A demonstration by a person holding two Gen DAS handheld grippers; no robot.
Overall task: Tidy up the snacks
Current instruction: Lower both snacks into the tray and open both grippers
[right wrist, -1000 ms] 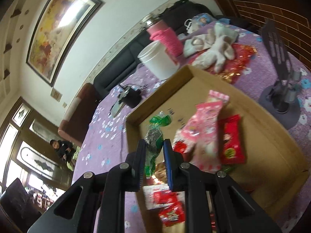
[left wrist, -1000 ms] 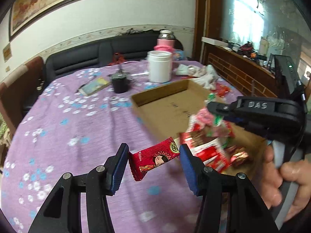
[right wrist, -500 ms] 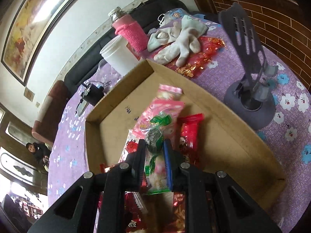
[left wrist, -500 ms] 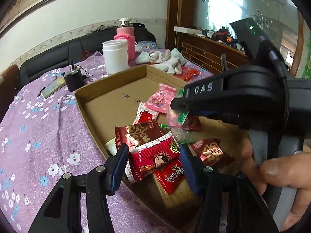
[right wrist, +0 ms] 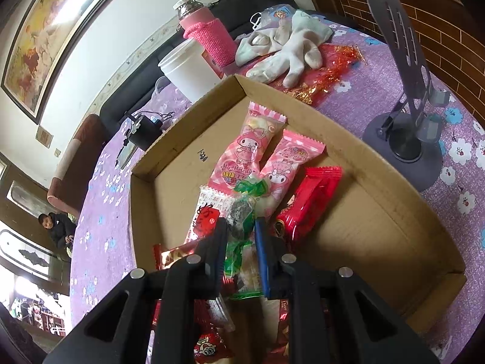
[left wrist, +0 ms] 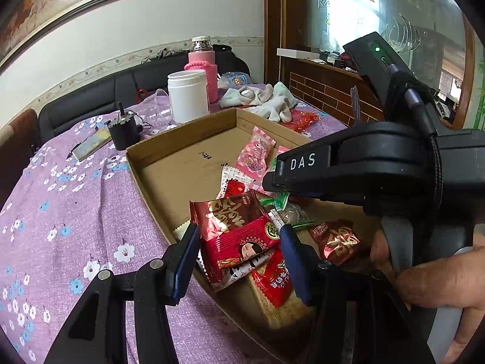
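A shallow cardboard box point(left wrist: 182, 139) point(right wrist: 333, 121) on the purple flowered tablecloth holds several snack packets. My left gripper point(left wrist: 238, 251) is shut on a red packet with a cartoon figure point(left wrist: 242, 242), held low over the box's near corner, above a dark red foil packet point(left wrist: 227, 209). My right gripper point(right wrist: 241, 242) is shut on a green-and-clear wrapped sweet point(right wrist: 242, 215), low over the pile. Beyond it lie two pink packets point(right wrist: 251, 145) and a red one point(right wrist: 309, 200). The right gripper's black body point(left wrist: 348, 163) crosses the left wrist view, held by a hand point(left wrist: 439, 279).
Behind the box stand a white jar point(left wrist: 188, 95), a pink-sleeved flask point(left wrist: 201, 60) and a small black device point(left wrist: 122, 130). White gloves point(right wrist: 285, 42) lie on red foil. A grey stand point(right wrist: 403, 121) is to the right. A person point(right wrist: 57, 230) sits far left.
My left gripper carried the red packet from over the tablecloth to low over the box's near corner. My right gripper tipped down and sank toward the pile with the green sweet.
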